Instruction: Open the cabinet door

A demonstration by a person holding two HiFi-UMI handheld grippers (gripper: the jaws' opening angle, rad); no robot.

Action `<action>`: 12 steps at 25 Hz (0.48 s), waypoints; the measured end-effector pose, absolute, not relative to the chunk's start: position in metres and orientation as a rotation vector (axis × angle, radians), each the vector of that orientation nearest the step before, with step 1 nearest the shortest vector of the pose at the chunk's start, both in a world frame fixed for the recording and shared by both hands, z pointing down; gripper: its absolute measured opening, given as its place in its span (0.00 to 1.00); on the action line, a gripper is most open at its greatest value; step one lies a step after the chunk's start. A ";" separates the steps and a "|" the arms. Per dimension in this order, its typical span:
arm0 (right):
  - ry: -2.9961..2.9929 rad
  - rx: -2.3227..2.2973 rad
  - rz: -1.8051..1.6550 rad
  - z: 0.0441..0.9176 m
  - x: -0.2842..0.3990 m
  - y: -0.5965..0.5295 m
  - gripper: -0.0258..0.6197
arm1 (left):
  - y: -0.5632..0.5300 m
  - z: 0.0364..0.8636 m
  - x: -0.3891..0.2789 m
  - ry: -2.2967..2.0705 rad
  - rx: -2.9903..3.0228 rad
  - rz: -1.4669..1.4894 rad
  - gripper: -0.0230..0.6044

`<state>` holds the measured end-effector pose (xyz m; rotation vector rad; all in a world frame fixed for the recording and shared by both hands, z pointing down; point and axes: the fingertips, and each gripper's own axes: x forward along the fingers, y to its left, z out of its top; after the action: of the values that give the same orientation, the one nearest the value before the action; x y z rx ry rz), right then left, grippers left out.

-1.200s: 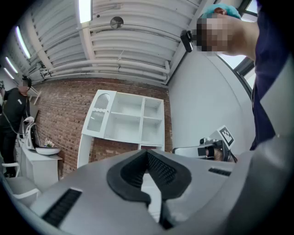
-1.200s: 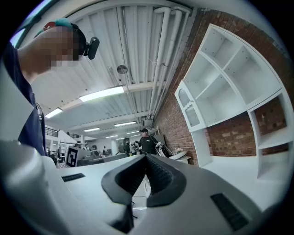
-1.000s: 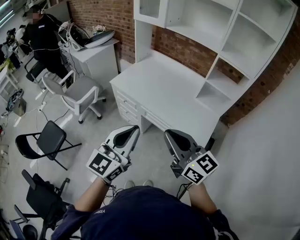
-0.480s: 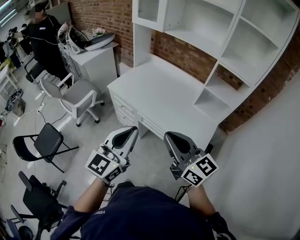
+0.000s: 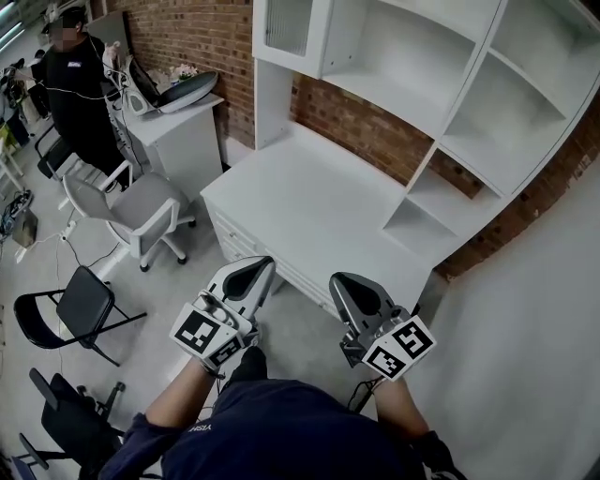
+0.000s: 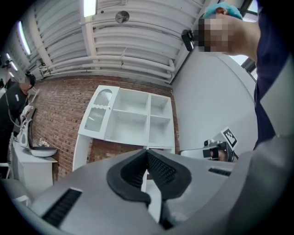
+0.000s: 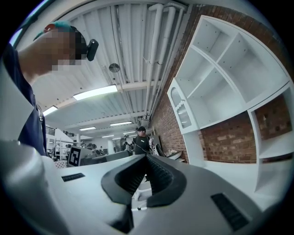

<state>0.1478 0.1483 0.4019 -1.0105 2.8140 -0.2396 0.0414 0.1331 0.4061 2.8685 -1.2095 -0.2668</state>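
The cabinet door (image 5: 286, 26), white-framed with a glass pane, is closed at the upper left of the white shelf unit (image 5: 450, 84) standing on the desk (image 5: 309, 202). It also shows in the left gripper view as the cabinet door (image 6: 98, 113) and in the right gripper view as the cabinet door (image 7: 181, 109). My left gripper (image 5: 259, 266) and right gripper (image 5: 338, 280) are side by side in front of the desk's near edge, well short of the door. Both are shut with nothing between the jaws, as the left gripper (image 6: 147, 153) and right gripper (image 7: 147, 158) views confirm.
Drawers (image 5: 232, 236) line the desk front. A grey office chair (image 5: 141, 208) and a black folding chair (image 5: 80, 302) stand to the left. A person (image 5: 77, 80) stands by a white side cabinet (image 5: 178, 136). A white wall (image 5: 525, 356) closes the right side.
The desk and shelf unit have drawn closer and shifted left in the head view. Both grippers have kept their place side by side and stayed shut.
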 end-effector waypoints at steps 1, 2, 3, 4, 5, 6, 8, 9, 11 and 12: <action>2.812 -1.017 -0.238 0.402 0.145 0.138 0.08 | 0.122 0.406 0.039 -1.203 2.872 -0.273 0.05; 2.810 -1.021 -0.237 0.401 0.141 0.128 0.08 | 0.111 0.405 0.035 -1.197 2.875 -0.279 0.05; 2.808 -1.025 -0.236 0.400 0.137 0.116 0.08 | 0.098 0.405 0.031 -1.191 2.876 -0.282 0.05; 2.807 -1.028 -0.236 0.400 0.131 0.104 0.08 | 0.085 0.405 0.027 -1.184 2.875 -0.281 0.05; 2.806 -1.030 -0.235 0.399 0.126 0.092 0.08 | 0.072 0.405 0.022 -1.177 2.874 -0.278 0.05; 2.803 -1.031 -0.231 0.397 0.121 0.079 0.08 | 0.059 0.404 0.017 -1.171 2.876 -0.274 0.05; 2.794 -1.040 -0.218 0.391 0.110 0.052 0.08 | 0.030 0.401 0.007 -1.156 2.887 -0.270 0.05; 2.788 -1.046 -0.212 0.388 0.104 0.038 0.08 | 0.015 0.399 0.001 -1.149 2.894 -0.267 0.05; 2.779 -1.059 -0.205 0.383 0.091 0.009 0.08 | -0.015 0.394 -0.012 -1.134 2.904 -0.267 0.05; 2.776 -1.066 -0.203 0.382 0.085 -0.005 0.08 | -0.029 0.390 -0.018 -1.123 2.910 -0.282 0.05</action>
<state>0.0846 -0.0052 0.3817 -1.0662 2.7763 -0.2029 -0.0179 -0.0293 0.3905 2.9098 -1.1235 -0.2823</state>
